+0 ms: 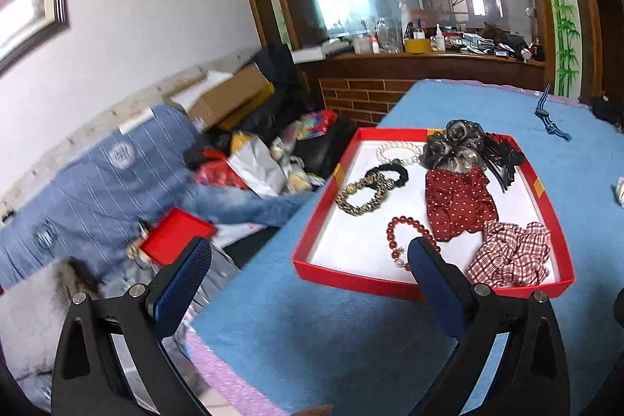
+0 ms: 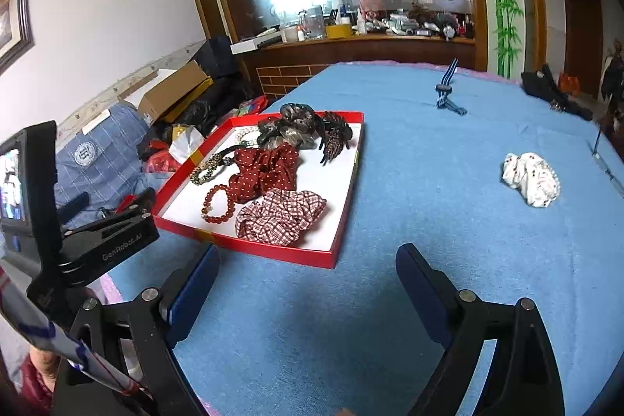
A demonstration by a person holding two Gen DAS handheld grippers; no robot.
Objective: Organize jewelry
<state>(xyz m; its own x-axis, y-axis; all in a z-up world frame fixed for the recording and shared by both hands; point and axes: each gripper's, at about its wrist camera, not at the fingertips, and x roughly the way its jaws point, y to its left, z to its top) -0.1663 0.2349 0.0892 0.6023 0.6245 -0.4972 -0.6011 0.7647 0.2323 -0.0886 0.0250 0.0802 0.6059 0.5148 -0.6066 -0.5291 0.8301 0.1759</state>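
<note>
1. Two views, both sets of tongs spread wide with nothing between them.
2. Left wrist view: left tongs [image 1: 308,260] hang over the near-left corner of the blue-covered worktop [image 1: 312,338], pads clear of everything. Red tray [image 1: 331,268] sits just ahead.
3. In the tray: leopard-print hair tie [image 1: 360,193], black hair tie [image 1: 394,168] touching it, pearl bracelet [image 1: 394,151] at the back, grey-black scrunchie [image 1: 454,145], black claw clip [image 1: 503,153] at the far right, red polka-dot scrunchie [image 1: 458,203] mid-tray, red-white plaid scrunchie [image 1: 511,254] at the near right, red bead bracelet [image 1: 403,232] partly behind the right pad.
4. Outside the tray: blue striped tie [image 1: 550,115] lies well apart toward the far edge. A pale item shows at the right frame edge, too cropped to name from this view.
5. Right wrist view: right tongs [image 2: 308,283] hover over bare worktop, near the tray's near-right corner, touching nothing. The left gripper body [image 2: 109,244] shows at the left.
6. White patterned scrunchie [image 2: 530,180] lies loose on the worktop, well to the right of the tray. The blue striped tie stands up near the far edge. A dark item [image 2: 553,92] lies at the far right corner; cannot tell what it is.
7. Progress, my read: most of the job is done, with eight pieces trayed. Left to do: the white scrunchie, the striped tie, possibly the dark item. The white scrunchie is nearest the right tongs, so likely the next pick.
</note>
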